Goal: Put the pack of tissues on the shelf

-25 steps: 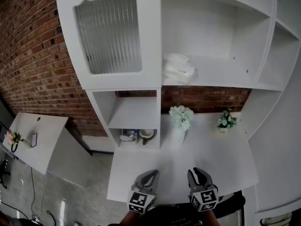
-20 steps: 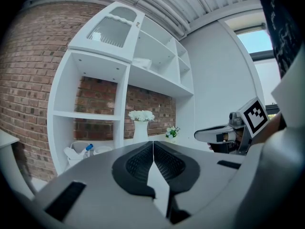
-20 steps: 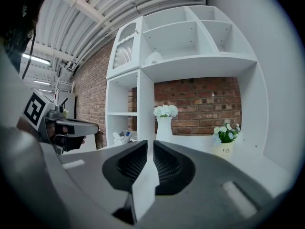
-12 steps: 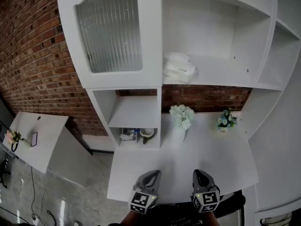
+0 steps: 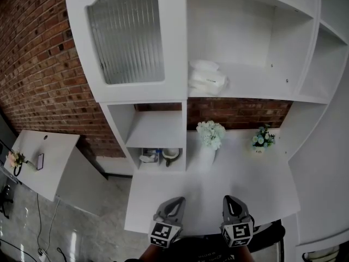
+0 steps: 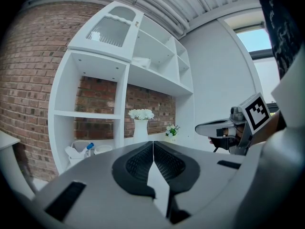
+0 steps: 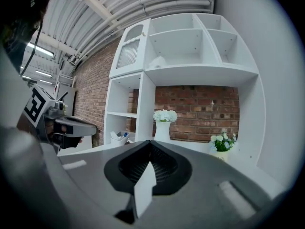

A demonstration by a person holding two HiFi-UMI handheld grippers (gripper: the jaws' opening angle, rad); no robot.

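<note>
The white pack of tissues (image 5: 207,79) lies on the upper open shelf (image 5: 256,86) of the white cabinet, just right of the glass-door section. It shows small and high up in the left gripper view (image 6: 141,61) and the right gripper view (image 7: 157,61). My left gripper (image 5: 173,203) and right gripper (image 5: 231,201) hover side by side over the front edge of the counter (image 5: 163,201), far below the pack. Both are shut with nothing between the pads: the left gripper's (image 6: 153,143) jaws meet in a line, and so do the right gripper's (image 7: 151,142).
A white vase of white flowers (image 5: 209,138) and a small potted plant (image 5: 262,141) stand at the back of the counter. A low cubby (image 5: 158,156) holds a bowl and small items. A ribbed-glass door (image 5: 128,37) is at upper left, a side table (image 5: 38,157) beyond.
The right gripper's jaws, slightly apart a second ago, have closed on nothing. Both grippers stay in about the same place at the counter's front edge.
</note>
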